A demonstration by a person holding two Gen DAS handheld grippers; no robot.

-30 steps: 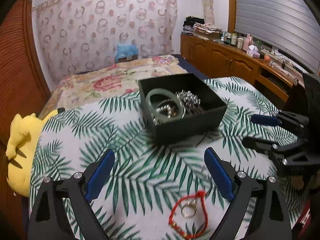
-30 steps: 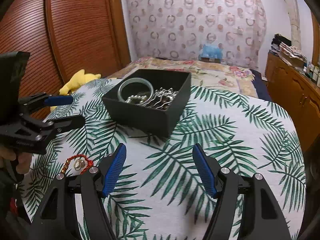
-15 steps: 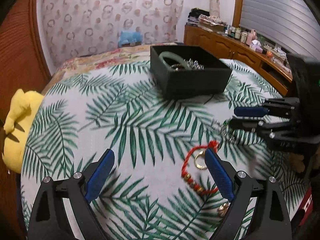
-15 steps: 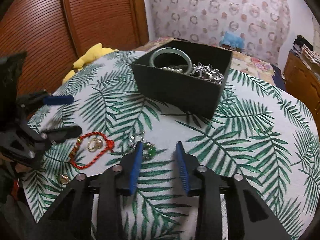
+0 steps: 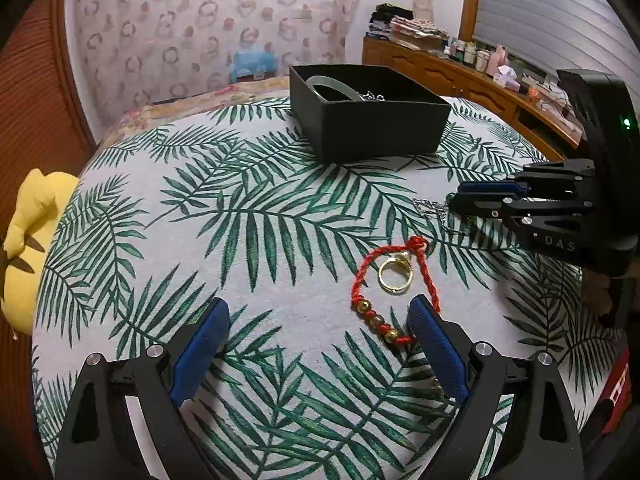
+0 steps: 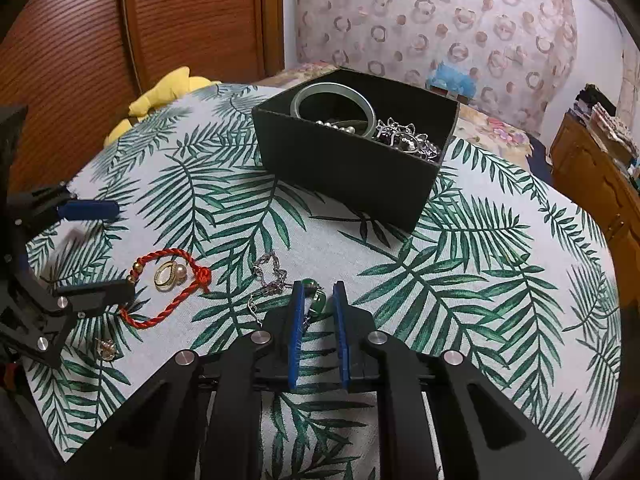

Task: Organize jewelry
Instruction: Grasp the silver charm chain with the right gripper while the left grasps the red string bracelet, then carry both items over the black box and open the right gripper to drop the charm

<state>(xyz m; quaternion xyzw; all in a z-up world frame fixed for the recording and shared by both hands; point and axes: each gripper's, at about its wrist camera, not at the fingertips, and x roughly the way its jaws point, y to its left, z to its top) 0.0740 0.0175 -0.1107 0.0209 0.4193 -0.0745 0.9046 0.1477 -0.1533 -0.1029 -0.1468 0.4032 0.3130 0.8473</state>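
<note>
A: Step in hand? Pick-up of the green pendant [image 6: 317,301] with its silver chain [image 6: 269,276], on the palm-leaf tablecloth [image 6: 460,280] short of the black box [image 6: 352,168].

B: Right gripper [image 6: 316,300] jaws closing around the pendant, not yet pinching. Left gripper [image 5: 316,330] spread wide by the red cord bracelet [image 5: 390,280].

A: Next, probably: firm pinch, lift clear, carry over the box wall.

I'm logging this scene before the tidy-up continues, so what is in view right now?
Box: one, black, far side of the cloth, holds a pale green bangle and silver pieces.
Cord bracelet: one, red with gold beads, near left.
Ring: one, gold, inside the cord loop.
Necklace: one, silver chain with green pendant.
Earring: one, gold, near edge.
Tablecloth: one, leaf print.
Plush toy: one, yellow, beside the table.
Left gripper: open, over the bracelet.
Right gripper: closing around the pendant.
</note>
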